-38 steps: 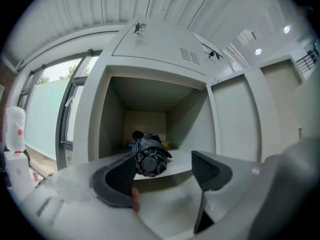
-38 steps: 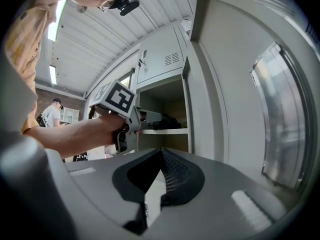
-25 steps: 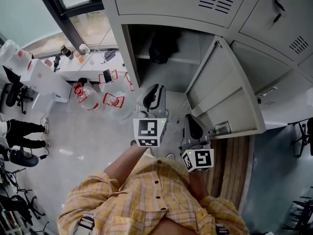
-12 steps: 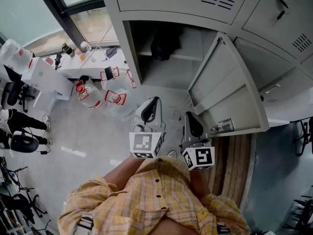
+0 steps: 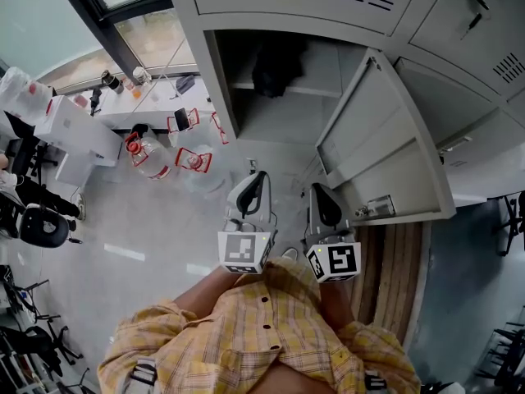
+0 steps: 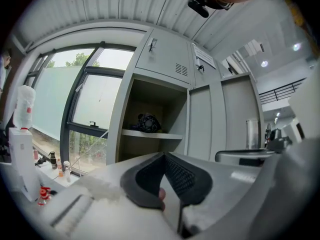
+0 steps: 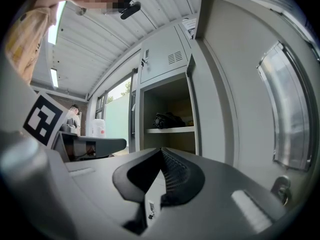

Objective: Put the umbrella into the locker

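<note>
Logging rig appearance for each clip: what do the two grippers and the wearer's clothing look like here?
The left gripper and right gripper both have smooth pale grey moulded shells and black pads with a fine grid texture. Each carries a white cube printed with black square markers: the left cube and the right cube. The person wears a yellow checked shirt with dark buttons.

1. The umbrella (image 5: 275,72) is lying folded on the shelf (image 5: 316,94) inside the locker. It is showing as a dark, crumpled bundle, sitting left of the shelf's middle and resting wholly on the shelf.
2. The locker (image 5: 215,80), grey metal and one compartment in a bank of others, is standing open. Its door (image 5: 385,150) is hanging swung out to the right in the head view, with its inner face showing.
</note>
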A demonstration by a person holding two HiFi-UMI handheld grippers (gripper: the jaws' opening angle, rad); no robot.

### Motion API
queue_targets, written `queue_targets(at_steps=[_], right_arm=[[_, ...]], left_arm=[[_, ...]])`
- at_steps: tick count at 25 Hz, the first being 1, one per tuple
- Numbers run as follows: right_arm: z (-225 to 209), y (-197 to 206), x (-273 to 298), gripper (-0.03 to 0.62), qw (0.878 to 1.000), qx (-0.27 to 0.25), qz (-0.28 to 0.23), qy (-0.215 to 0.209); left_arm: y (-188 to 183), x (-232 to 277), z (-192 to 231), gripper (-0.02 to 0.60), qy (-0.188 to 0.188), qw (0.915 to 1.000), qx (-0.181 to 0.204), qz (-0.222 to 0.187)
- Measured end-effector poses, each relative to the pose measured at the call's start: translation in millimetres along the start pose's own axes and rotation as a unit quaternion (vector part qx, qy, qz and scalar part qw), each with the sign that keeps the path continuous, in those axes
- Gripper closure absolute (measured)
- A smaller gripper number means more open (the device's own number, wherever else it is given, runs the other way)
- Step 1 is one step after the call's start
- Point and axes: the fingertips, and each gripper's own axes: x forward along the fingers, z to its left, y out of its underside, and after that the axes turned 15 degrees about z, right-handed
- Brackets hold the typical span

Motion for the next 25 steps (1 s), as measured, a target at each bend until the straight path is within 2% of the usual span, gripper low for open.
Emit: queue_targets(at_steps=[4, 9, 17, 25], right_arm=[[-1, 1, 1, 0.597, 1.000, -0.002, 0.002, 0.001], [-2, 1, 2, 0.597, 1.000, -0.002, 0.003, 0.003], [-6, 4, 5, 0.597, 1.000, 0.009, 0.005, 0.000], [-6, 2, 7, 0.597, 1.000, 0.006, 0.005, -0.002]], left_arm=[[8, -2, 1, 0.583, -0.005, 0.9998, 0.017, -0.003], [7, -1, 6, 0.583, -0.009, 0.9999, 0.007, 0.001], [19, 0, 3, 0.583, -0.005, 0.9995, 0.030, 0.002], [17, 0, 2, 0.583, -0.003, 0.9995, 0.031, -0.005]])
